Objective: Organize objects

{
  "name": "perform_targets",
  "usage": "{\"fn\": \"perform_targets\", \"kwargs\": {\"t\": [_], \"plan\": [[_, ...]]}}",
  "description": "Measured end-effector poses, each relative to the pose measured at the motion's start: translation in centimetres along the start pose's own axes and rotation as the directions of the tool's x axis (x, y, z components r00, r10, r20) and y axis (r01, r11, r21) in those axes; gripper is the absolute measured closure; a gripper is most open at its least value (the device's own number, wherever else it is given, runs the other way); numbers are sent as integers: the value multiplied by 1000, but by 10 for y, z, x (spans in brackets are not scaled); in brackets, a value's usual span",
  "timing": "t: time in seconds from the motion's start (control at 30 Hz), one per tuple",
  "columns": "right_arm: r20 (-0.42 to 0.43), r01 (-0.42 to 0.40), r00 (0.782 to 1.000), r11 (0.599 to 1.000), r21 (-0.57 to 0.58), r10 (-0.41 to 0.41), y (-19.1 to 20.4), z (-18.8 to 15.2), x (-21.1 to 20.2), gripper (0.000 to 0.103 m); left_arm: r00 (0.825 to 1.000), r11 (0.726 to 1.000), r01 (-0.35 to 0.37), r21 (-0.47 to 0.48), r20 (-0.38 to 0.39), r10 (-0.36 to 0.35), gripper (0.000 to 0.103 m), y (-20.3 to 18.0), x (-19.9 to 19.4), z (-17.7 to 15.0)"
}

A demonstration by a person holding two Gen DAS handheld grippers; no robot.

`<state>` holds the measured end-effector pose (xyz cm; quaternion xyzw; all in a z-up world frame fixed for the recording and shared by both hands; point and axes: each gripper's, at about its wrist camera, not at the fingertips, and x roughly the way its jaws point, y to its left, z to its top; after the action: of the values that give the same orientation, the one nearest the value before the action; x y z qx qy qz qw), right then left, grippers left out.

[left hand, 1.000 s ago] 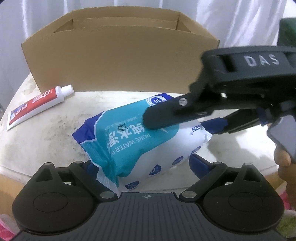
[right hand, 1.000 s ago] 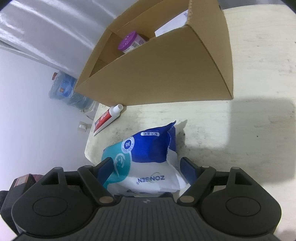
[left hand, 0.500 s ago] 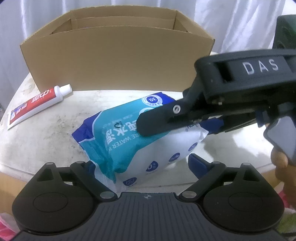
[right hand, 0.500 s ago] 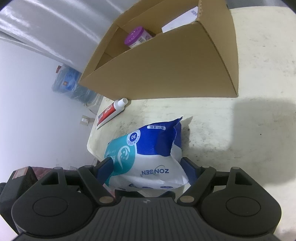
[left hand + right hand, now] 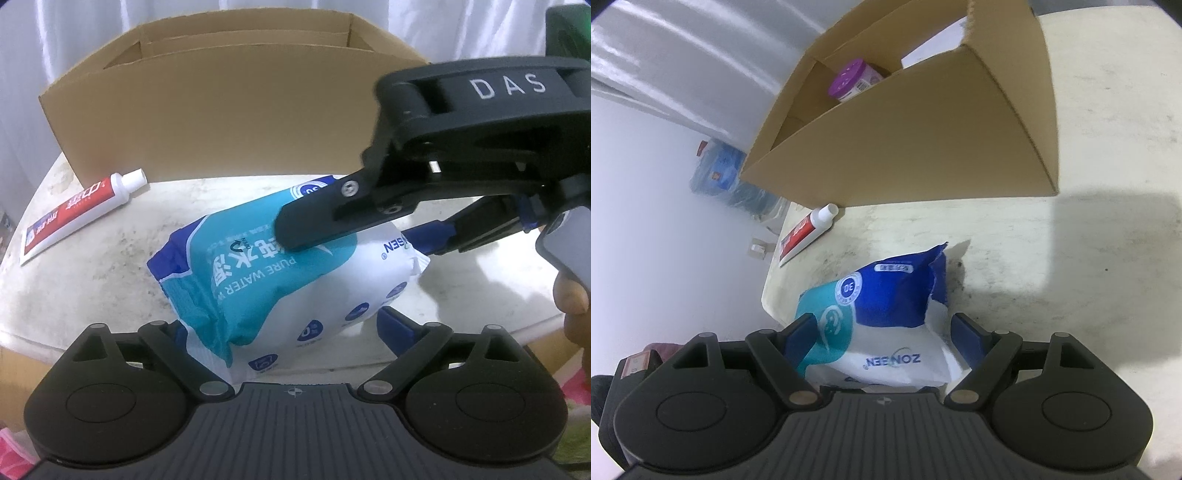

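Both grippers around wet-wipes pack [image 5: 295, 280]: left gripper [image 5: 284, 328] opening, loose; right gripper [image 5: 882, 332] pinching. Carry toward cardboard box [image 5: 923, 147], twelve o'clock.

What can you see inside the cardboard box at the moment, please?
Inside the cardboard box, the right wrist view shows a purple-lidded jar and something white beside it. The front wall hides the box's floor and anything lower down.

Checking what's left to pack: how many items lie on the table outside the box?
2: the wipes pack between both grippers, and the toothpaste tube by the cardboard box. Others may be hidden.
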<state>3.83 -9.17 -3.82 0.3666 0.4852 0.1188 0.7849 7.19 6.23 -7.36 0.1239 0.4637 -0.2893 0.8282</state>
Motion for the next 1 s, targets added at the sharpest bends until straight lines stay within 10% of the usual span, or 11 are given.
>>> {"fn": "perform_targets", "kwargs": {"t": [1.0], "plan": [[-3,22,1000,998,-54,-22,11,-3,3,17,1000,1000,4,6,2,-4,10,-9,-15,-1]]}}
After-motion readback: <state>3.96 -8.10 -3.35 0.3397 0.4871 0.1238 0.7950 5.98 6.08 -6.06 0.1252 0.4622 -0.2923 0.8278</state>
